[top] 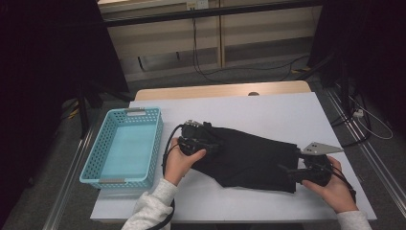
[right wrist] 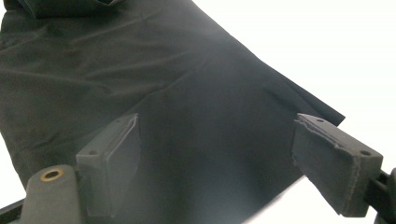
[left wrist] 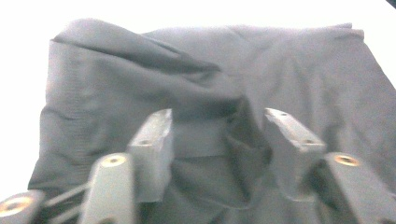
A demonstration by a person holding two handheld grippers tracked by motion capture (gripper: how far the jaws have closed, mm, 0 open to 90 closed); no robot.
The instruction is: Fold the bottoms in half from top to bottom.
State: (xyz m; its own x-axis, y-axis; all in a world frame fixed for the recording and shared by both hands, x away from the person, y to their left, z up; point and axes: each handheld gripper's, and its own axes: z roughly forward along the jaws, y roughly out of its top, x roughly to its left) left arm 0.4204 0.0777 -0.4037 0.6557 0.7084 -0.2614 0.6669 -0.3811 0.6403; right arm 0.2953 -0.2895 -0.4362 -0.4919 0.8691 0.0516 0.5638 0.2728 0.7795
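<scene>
- Basket [top: 125, 146]: light blue, at the left of the high view on the table [top: 268, 108]; it stands just beside the cloth's left end but apart from it.
- Left gripper [top: 207, 143]: centre-left of the high view, at the cloth's left end. In the left gripper view its jaws stand spread, with a raised fold of cloth [left wrist: 210, 93] between them; the pads do not press on it.
- Cloth [top: 249, 155]: black, folded, lying flat at the centre of the high view. Its long axis runs from centre-left down to lower right, so that one gripper sits at each end.
- Right gripper [top: 293, 171]: lower right of the high view, at the cloth's right end. In the right gripper view its jaws stand wide apart over the flat cloth [right wrist: 187, 116], with nothing pinched; the cloth's corner lies at the right of that frame.
- Governing relation: the cloth stretches between the two grippers, each pointing inward along its length. The left gripper is nearer the basket, so a move toward the basket would probably lead from that end.
</scene>
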